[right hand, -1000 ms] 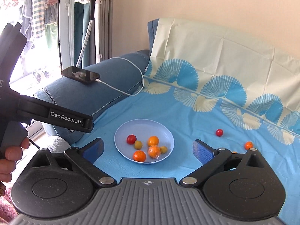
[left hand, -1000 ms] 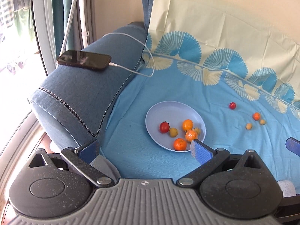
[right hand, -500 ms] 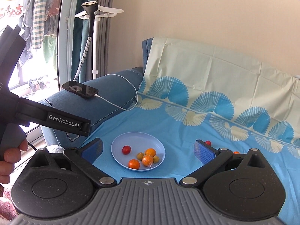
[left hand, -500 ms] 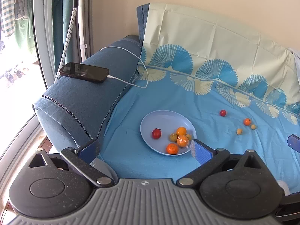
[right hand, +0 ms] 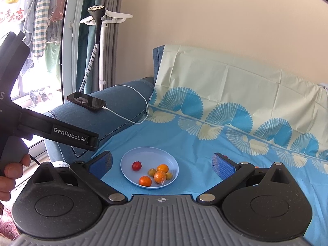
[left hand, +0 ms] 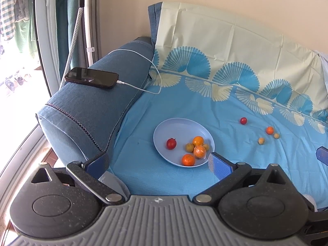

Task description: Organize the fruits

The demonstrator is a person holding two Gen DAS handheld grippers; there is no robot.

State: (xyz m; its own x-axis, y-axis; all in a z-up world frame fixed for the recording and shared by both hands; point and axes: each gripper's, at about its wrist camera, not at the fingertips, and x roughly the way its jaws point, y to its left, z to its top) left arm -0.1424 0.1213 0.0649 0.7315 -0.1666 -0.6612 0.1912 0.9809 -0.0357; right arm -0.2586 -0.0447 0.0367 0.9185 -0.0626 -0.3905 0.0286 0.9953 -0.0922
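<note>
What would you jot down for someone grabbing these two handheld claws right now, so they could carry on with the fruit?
Left gripper: open, empty, held back from the plate.
Right gripper: open, empty, also held back.
Done: six fruits sit in the plate, including a red tomato and a wrapped orange.
Left: four lie loose on the blue sheet to the plate's right: a red tomato, a small orange and two yellowish fruits.

Bright daylight from the overexposed window (left hand: 14,94) at left; sharp focus, strong fisheye edge bending.
</note>
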